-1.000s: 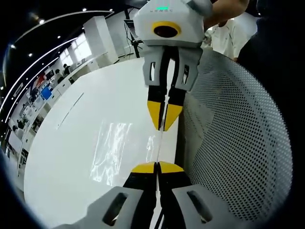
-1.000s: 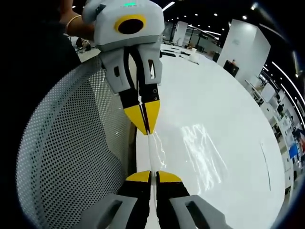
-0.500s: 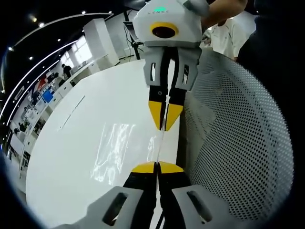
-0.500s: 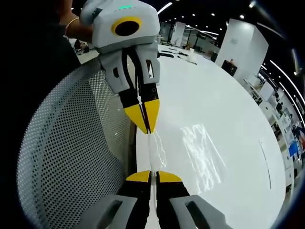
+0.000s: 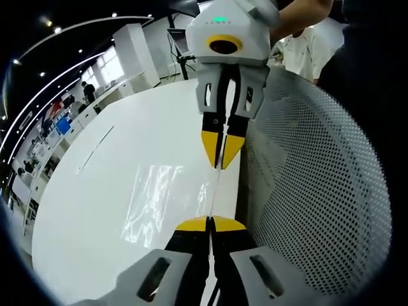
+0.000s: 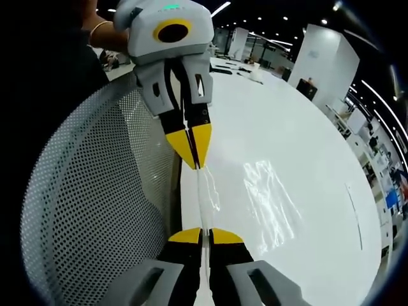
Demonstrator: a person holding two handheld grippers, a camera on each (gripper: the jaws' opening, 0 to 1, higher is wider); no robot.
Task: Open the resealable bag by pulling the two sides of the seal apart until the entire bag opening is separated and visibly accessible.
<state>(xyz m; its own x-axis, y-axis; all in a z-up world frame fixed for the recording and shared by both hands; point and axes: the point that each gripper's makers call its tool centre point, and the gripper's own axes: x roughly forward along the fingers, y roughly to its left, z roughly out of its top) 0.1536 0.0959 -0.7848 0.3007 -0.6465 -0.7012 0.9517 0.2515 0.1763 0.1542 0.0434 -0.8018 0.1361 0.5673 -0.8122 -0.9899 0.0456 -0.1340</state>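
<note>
In the left gripper view, my left gripper (image 5: 210,224) has its yellow-tipped jaws pressed together on the near end of one clear resealable bag (image 5: 153,203). The bag's top edge runs as a thin taut strip straight up from my jaws to the right gripper (image 5: 221,157), which comes in from the top of the view, pointing down at me, with its own two yellow tips closed on the far end of that same strip. The rest of the bag hangs to the left of the strip over the white table (image 5: 89,191), glinting with reflections. To the right of both grippers stands one white perforated mesh chair back (image 5: 312,191). A person's hand (image 5: 299,13) holds the right gripper at the top.

In the right gripper view, my right gripper (image 6: 205,234) shows its jaws clamped shut on the bag's (image 6: 268,204) edge at the bottom of the view. The strip climbs from there to the left gripper (image 6: 193,155), which points down from above with its jaws likewise nipped on the film. Here the bag's body spreads to the right over the table (image 6: 306,146), and the mesh chair back (image 6: 95,204) fills the left side. I cannot tell whether the seal has parted between the two grips.
</note>
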